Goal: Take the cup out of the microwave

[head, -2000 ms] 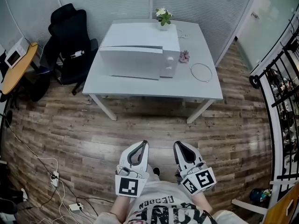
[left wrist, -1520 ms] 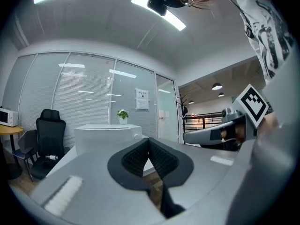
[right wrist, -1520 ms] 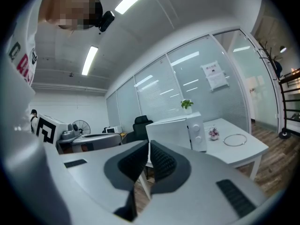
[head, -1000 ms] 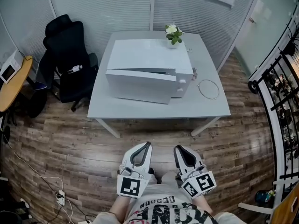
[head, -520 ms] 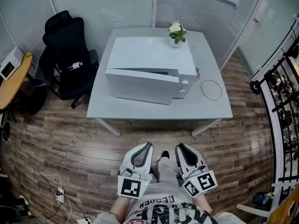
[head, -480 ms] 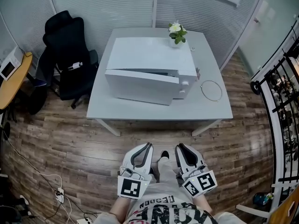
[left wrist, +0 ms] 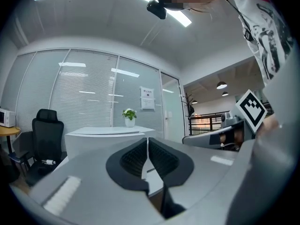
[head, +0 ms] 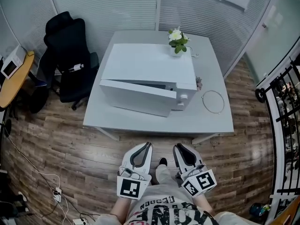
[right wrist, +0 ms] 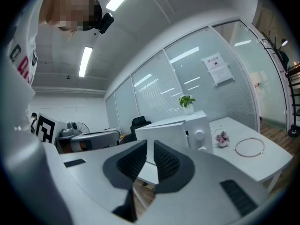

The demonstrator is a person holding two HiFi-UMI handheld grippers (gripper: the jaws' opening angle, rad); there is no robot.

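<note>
A white microwave [head: 148,76] stands on the white table [head: 206,121], its door [head: 138,96] ajar by a narrow crack. No cup shows in any view; the oven's inside is hidden. Both grippers are held close to the person's body, well short of the table and pointing level toward it. The left gripper [head: 143,145] is shut with nothing between its jaws, and the right gripper [head: 179,146] is shut and empty too. In the left gripper view the left gripper [left wrist: 147,142] faces the microwave [left wrist: 108,137]. In the right gripper view the right gripper [right wrist: 150,144] faces the microwave [right wrist: 178,128].
A potted plant [head: 177,40] sits at the table's back, a thin ring [head: 213,101] and a small pink item [head: 199,82] to the microwave's right. A black office chair [head: 68,46] stands left of the table, a wooden desk [head: 14,74] beyond it. Railing [head: 286,107] at right; cables [head: 51,191] on the floor.
The table and microwave have come nearer and sit lower in the head view as the person walks toward them. Both grippers keep their place before the body, still shut.
</note>
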